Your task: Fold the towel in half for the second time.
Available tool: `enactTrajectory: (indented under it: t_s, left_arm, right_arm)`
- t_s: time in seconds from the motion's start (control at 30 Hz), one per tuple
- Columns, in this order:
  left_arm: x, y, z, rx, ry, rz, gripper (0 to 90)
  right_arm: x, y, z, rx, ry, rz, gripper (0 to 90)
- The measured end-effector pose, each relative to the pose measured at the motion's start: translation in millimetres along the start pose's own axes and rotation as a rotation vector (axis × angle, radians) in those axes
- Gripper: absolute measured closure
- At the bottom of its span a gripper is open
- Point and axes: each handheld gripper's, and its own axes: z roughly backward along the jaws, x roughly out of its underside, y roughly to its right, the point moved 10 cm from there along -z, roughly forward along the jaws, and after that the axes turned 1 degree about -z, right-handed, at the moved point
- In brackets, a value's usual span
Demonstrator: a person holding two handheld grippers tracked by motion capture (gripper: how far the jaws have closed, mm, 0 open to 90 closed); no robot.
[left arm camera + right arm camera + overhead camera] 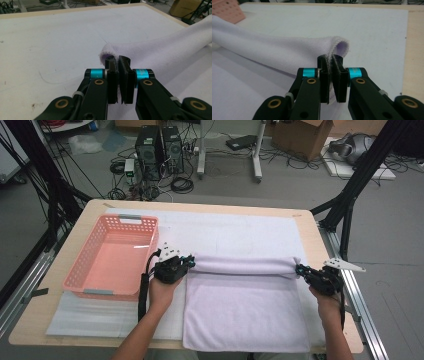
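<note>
A pink basket (114,257) sits empty on the bench (310,235); beside it, left tool (191,263) and right tool (299,269) each clamp the folded lilac towel (245,310).

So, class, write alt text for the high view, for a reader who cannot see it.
A person's two grippers, left gripper and right gripper, each shut on one end of a pale lilac towel, hold its folded edge above a white mat on a wooden table. A pink basket stands at the left.
</note>
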Motion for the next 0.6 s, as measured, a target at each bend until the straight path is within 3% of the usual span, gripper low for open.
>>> enactTrajectory:
  t_s: [0.33, 0.5, 0.57, 0.6]
  left_arm:
    - [32.7, 15.4, 26.6, 0.057, -0.021, -0.013, 85.5]
    - [36.7, 21.0, 31.8, 0.076, -0.031, -0.027, 85.2]
    - [37.3, 23.3, 33.1, 0.087, -0.031, -0.029, 82.7]
    - [35.9, 23.1, 33.6, 0.078, -0.021, -0.033, 75.9]
  right_arm:
    - [24.4, -15.5, 28.5, -0.033, -0.012, -0.003, 85.6]
    - [35.3, -21.0, 34.8, -0.020, -0.046, 0.007, 85.5]
    - [38.9, -21.4, 35.0, -0.011, -0.061, 0.005, 84.7]
    - [40.7, -21.1, 35.0, -0.006, -0.074, 0.008, 83.2]
